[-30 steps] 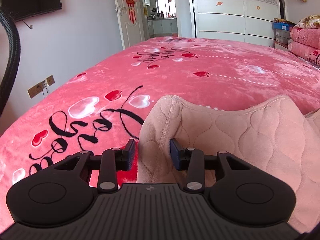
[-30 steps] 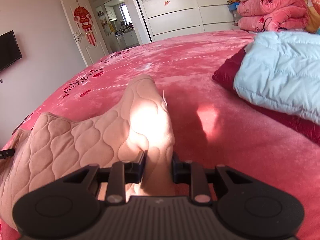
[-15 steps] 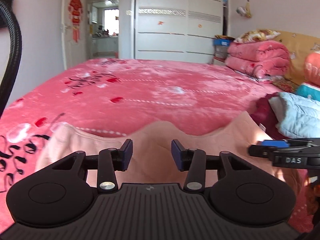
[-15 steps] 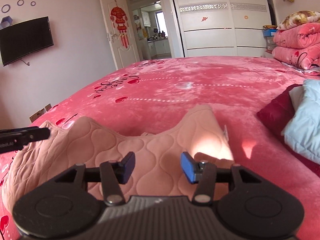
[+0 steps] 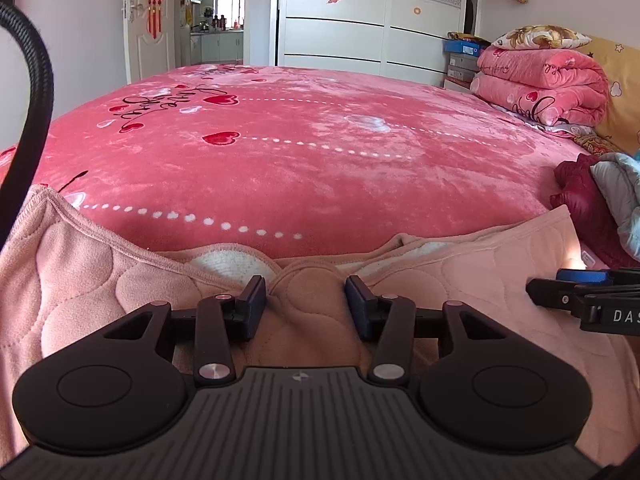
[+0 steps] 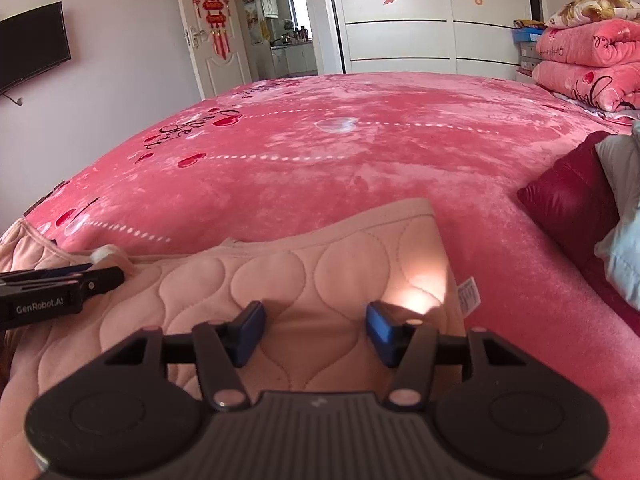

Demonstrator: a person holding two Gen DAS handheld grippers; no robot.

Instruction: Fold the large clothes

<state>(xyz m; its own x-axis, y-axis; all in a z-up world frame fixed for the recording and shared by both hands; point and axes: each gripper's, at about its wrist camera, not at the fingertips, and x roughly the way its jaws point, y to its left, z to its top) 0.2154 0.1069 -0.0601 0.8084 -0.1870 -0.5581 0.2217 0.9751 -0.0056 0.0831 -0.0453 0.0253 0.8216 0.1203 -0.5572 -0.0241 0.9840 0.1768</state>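
The pale pink quilted cloth garment (image 5: 460, 292) is looking soft and matt, with stitched wavy seams and a white fleecy lining (image 5: 230, 262) peeking out at its edge. The plush red-pink bed blanket with heart print (image 5: 304, 160) is showing a velvety nap that's catching the light in shiny patches. Both black matt plastic grippers, left (image 5: 305, 307) and right (image 6: 316, 332), are showing ribbed bodies, blue pads (image 6: 250, 332) and small shiny metal pins (image 5: 212, 371).

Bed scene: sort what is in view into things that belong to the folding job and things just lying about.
Belongs to the job:
- pink quilted garment, spread on the bed
- left tool, open over it
- right tool, open over it

Just lying about:
- dark red garment
- light blue padded jacket on top of it
- folded pink blankets
- wall television
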